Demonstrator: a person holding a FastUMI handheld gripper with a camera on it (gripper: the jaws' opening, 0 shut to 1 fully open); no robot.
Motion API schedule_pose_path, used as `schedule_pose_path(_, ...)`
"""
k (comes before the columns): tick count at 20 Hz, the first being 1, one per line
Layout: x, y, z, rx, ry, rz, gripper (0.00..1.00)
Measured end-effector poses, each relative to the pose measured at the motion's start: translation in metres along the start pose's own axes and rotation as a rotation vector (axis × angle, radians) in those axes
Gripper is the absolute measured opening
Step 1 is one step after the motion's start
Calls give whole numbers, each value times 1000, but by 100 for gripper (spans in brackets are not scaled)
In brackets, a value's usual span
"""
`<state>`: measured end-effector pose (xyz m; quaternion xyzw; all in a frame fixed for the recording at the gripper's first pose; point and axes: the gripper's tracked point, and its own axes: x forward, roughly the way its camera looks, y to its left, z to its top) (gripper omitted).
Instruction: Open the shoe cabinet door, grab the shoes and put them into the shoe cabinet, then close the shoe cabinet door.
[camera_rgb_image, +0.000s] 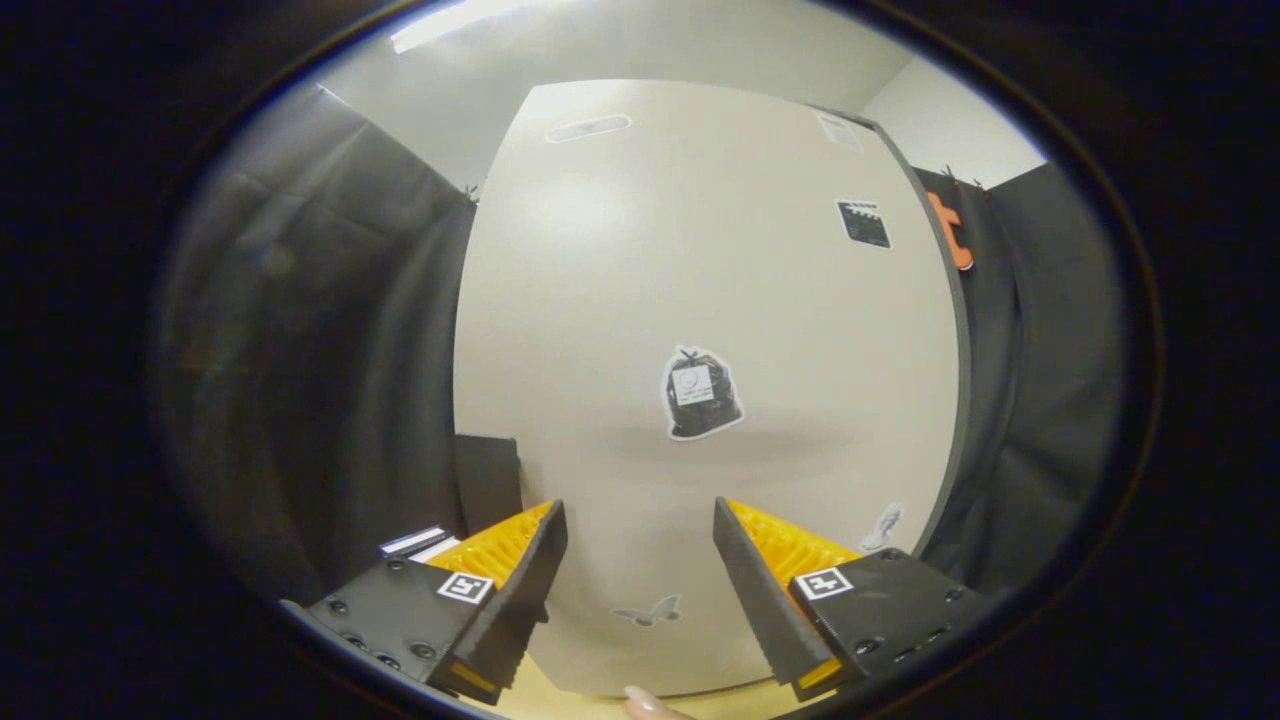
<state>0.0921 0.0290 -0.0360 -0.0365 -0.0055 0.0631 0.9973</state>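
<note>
Your gripper (640, 575) is spread, holding nothing. Cabinet door (700, 330) stands flat straight ahead, long axis vertical; its dark free edge (955, 380) lies right of your fingers.

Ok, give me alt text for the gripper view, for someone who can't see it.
The gripper faces a closed pale shoe cabinet door, its fingers open with nothing between them. The door carries stickers, including a black trash bag sticker and a butterfly sticker; an orange handle sits at the door's far edge.
</note>
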Motion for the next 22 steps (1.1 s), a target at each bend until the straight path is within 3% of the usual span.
schedule_pose_path(11, 8, 1, -3, 6, 8, -81, 93)
schedule_pose_path(22, 7, -5, -4, 13, 1, -80, 95)
